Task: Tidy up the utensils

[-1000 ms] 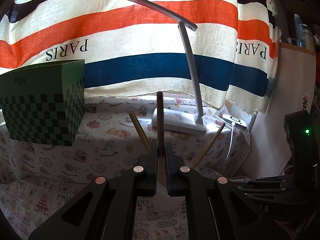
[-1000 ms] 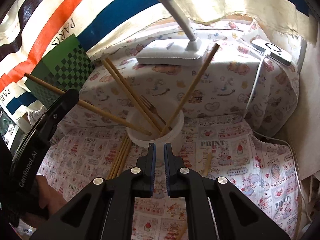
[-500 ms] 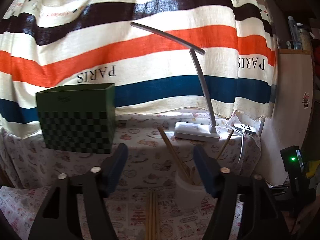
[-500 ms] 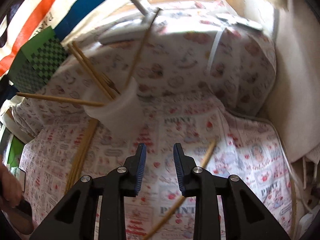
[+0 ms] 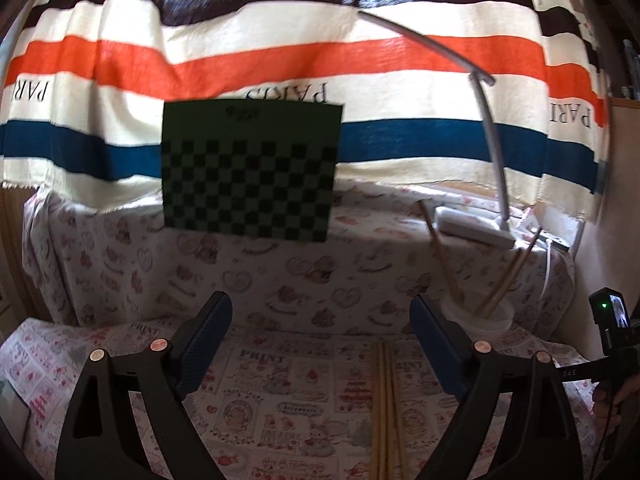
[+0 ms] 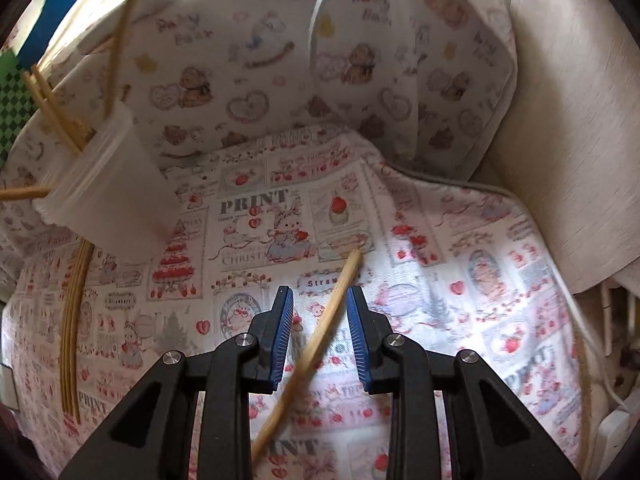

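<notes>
**A:** Right wrist view: where is the loose chopstick (image 6: 320,332) seen against the right gripper (image 6: 320,300)?

**B:** It is laid on the printed tablecloth (image 6: 460,280), running from six o'clock up toward twelve, its tip just past the fingertips. It is framed between the jaws, which are parted a little; neither pad is seen pressing on it.

**A:** How is it described?

**B:** As a slim, pale wooden stick, slightly blurred. A bundle of similar chopsticks (image 6: 72,328) is laid flat at nine o'clock, just below the white cup (image 6: 108,192), in which more sticks are stood leaning.

**A:** And the left gripper (image 5: 320,320)?

**B:** Its jaws have just been opening and are spread wide, with nothing between them. In its view the bundle (image 5: 384,408) is found at five o'clock, the cup (image 5: 484,320) at three.

**A:** What room is left?

**B:** Open cloth is seen between stick and cup. A raised, bear-print covered ledge (image 6: 280,80) is met at twelve o'clock, a pale wall panel (image 6: 568,140) at two. A green checkered box (image 5: 250,168) and desk lamp (image 5: 492,140) are stood on the ledge before a striped curtain (image 5: 280,52).
</notes>
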Available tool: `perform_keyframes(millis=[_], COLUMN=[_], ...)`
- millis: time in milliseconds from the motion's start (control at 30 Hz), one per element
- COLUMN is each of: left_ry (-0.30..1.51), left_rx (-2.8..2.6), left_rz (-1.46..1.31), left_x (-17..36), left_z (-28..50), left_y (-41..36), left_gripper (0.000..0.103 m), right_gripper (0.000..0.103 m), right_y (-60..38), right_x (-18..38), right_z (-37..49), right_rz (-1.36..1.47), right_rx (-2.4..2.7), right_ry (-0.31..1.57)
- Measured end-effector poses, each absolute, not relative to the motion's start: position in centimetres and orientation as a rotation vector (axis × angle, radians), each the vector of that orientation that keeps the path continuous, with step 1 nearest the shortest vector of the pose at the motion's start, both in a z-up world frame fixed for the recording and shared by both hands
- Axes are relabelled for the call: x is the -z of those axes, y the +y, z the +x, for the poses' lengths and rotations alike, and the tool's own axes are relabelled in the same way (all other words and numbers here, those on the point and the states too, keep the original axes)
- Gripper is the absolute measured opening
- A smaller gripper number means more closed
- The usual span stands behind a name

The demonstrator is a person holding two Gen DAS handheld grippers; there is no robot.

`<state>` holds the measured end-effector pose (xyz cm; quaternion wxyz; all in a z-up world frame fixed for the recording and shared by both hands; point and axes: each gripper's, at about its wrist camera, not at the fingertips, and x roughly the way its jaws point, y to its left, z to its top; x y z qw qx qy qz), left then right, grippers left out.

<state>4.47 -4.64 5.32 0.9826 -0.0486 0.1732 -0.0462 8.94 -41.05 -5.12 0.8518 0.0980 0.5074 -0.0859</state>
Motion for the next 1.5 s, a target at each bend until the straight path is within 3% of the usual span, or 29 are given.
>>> perform_keyframes(millis=[200, 333, 1067, 1500], left_ry=[0.372, 0.309, 0.310, 0.347], left_rx=[0.053, -0.025, -0.059, -0.067], left_rz=[-0.135, -0.055, -0.110, -0.108], left_x=[-4.2, -5.0, -4.8, -3.9], left_z=[5.1, 4.0, 3.3, 4.0], left_y=[-3.6, -3.6, -2.2, -2.4], left_gripper=[0.089, 0.089, 0.089, 0.089], right_gripper=[0.014, 0.009, 0.008, 0.008], right_y=[-40.3, -39.9, -30.5, -29.2], right_x=[5.9, 5.9, -8.3, -14.4], right_z=[9.6, 9.5, 0.0, 0.1], right_rz=[0.116, 0.129, -0.054, -0.028], right_rx=[0.244, 0.238, 0.036, 0.013], right_ry=[1.042, 1.001, 0.444, 0.190])
